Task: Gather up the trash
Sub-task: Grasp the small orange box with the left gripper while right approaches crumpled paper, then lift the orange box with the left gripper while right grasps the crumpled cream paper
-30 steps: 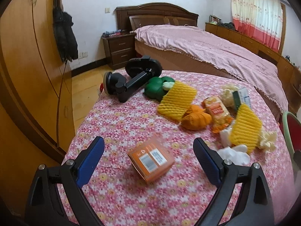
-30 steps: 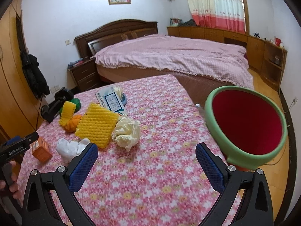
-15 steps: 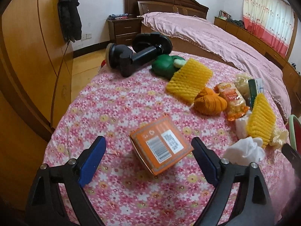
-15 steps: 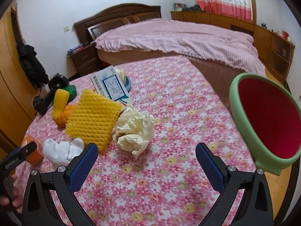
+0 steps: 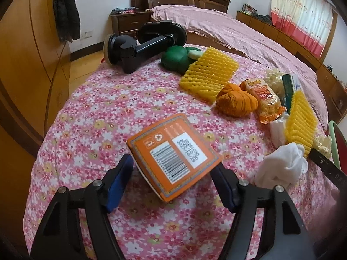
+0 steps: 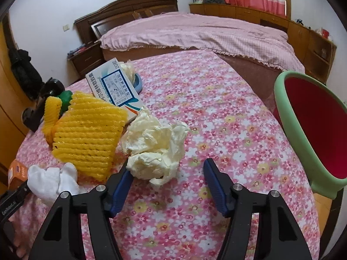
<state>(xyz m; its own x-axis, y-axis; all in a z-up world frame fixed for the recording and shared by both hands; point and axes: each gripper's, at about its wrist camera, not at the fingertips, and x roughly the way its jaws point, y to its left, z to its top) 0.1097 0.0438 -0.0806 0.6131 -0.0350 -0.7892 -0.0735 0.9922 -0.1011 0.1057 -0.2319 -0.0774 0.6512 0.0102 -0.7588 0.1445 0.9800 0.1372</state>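
Carton (image 5: 173,156) hides right finger's tip of closing left gripper (image 5: 173,184).

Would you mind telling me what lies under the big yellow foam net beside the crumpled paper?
The yellow foam net overlaps the medicine box's near corner and rests on the flowered tablecloth. Anything else beneath is covered.

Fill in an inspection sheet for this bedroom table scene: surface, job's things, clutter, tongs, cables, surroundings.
Surface: round table under a pink floral cloth.
Job's things: orange box; crumpled cream paper; white tissue wad; yellow foam nets; snack packet; red bin with green rim at the table's edge.
Clutter: black suction mount; green toy; medicine box.
Tongs: left tongs straddling the orange box, just been closing; right tongs around the cream paper, just been closing.
Cables: nothing seen.
Surroundings: bed, wardrobe, curtains.
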